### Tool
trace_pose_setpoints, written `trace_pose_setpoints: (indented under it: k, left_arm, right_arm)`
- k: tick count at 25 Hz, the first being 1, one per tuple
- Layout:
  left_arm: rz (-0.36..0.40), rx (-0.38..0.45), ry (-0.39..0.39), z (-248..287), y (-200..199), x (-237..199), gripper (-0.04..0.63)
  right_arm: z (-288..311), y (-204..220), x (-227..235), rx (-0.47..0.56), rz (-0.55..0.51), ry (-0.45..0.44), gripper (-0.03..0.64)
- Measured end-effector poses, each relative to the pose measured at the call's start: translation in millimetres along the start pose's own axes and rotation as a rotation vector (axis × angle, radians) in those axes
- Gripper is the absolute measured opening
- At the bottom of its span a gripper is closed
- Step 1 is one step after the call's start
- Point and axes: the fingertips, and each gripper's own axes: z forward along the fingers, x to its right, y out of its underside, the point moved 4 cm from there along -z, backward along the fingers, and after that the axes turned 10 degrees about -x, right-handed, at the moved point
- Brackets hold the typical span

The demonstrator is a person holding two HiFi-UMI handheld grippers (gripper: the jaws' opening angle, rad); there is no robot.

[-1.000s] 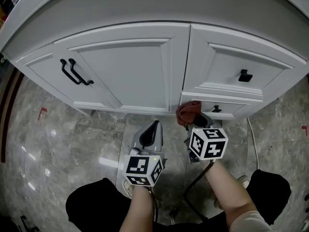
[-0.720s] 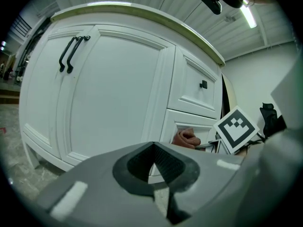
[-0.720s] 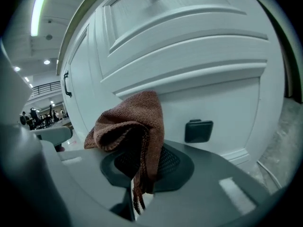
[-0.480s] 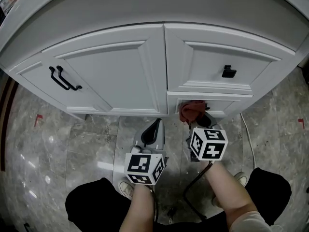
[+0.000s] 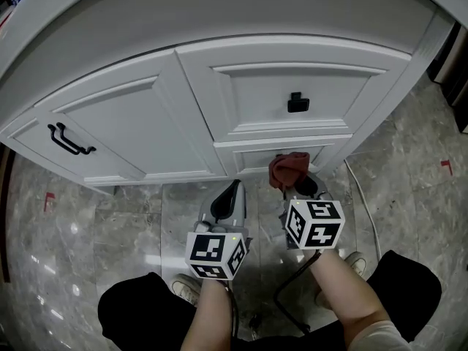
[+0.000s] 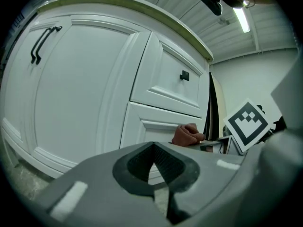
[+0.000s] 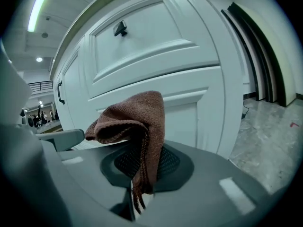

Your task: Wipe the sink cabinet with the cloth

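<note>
The white sink cabinet [image 5: 146,115] curves across the top of the head view, with a door at the left and two drawers at the right. A reddish-brown cloth [image 5: 287,170] is bunched against the lower drawer front [image 5: 248,154], and my right gripper [image 5: 295,183] is shut on it. In the right gripper view the cloth [image 7: 135,119] droops over that gripper [image 7: 141,167], close to the drawer panel [image 7: 194,103]. My left gripper [image 5: 234,190] is shut on nothing, a little short of the cabinet base, left of the cloth [image 6: 187,135].
Two black bar handles [image 5: 69,139] sit on the door and a black knob [image 5: 295,102] on the upper drawer. A pale cable [image 5: 368,209] lies on the grey marble floor [image 5: 110,225] to the right. Dark panels [image 5: 455,57] stand past the cabinet's right end. My knees fill the bottom.
The cabinet has slid left in the head view. The cloth in my right gripper has travelled from the lower drawer's left end toward its right half. The left gripper stays shut beside it.
</note>
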Motion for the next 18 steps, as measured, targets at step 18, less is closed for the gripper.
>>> trace_pose_setpoints:
  k: [18]
  left_arm:
    - [0.019,-0.023,0.048,32.4,7.6,40.7,0.000]
  right_arm:
    - [-3.2,-8.4,75.1,0.011,0.069,0.078,0.078]
